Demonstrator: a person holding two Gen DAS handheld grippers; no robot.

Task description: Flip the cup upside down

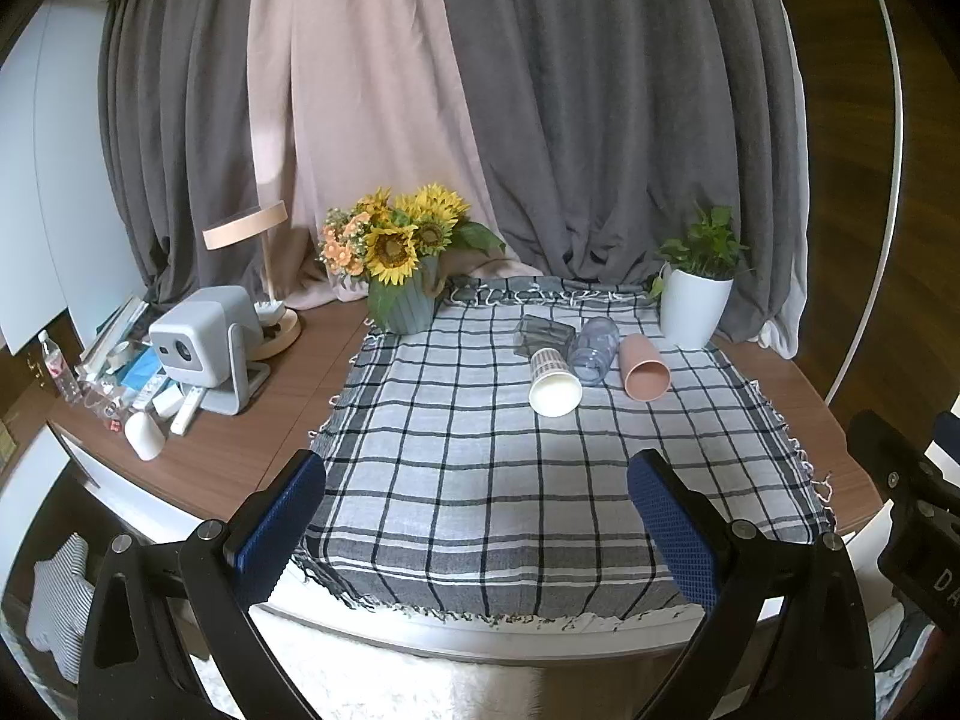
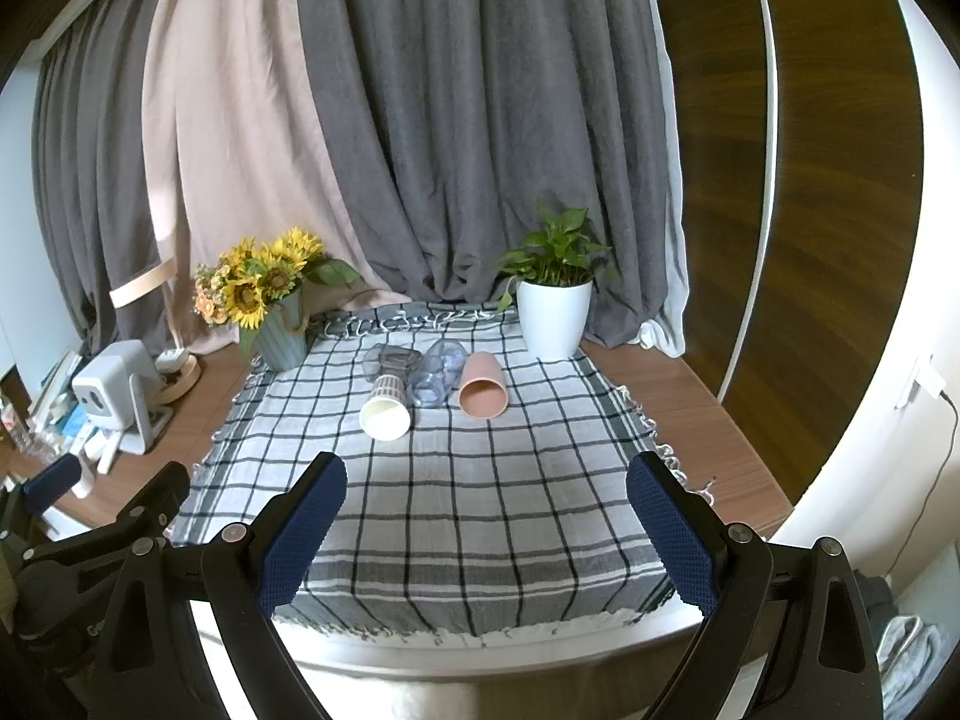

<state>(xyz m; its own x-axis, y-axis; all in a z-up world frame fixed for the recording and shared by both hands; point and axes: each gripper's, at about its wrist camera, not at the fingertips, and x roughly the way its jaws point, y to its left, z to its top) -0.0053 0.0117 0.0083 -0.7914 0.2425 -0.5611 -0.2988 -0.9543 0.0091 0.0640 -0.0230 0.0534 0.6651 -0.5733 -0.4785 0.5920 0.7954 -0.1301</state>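
Checked cloth (image 1: pixel 480 480) covers the wooden desk (image 1: pixel 252 420). Sunflower vase (image 1: pixel 408 300) at 11 o'clock, white potted plant (image 1: pixel 696 306) at 1 o'clock, both on the cloth's far edge. Grey projector (image 1: pixel 204 342), ring lamp (image 1: pixel 264 276) and clutter at 9 o'clock; grey and pink curtains (image 1: pixel 540 120) behind.

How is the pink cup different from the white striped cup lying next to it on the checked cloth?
The pink cup is plain and matte, while the white striped cup has thin vertical stripes on its outside and a cream inside. The pink cup lies at the right end of the row, nearer the white plant pot; the striped one lies at the left end, nearer the sunflowers. Both lie on their sides, open mouths facing the cameras.
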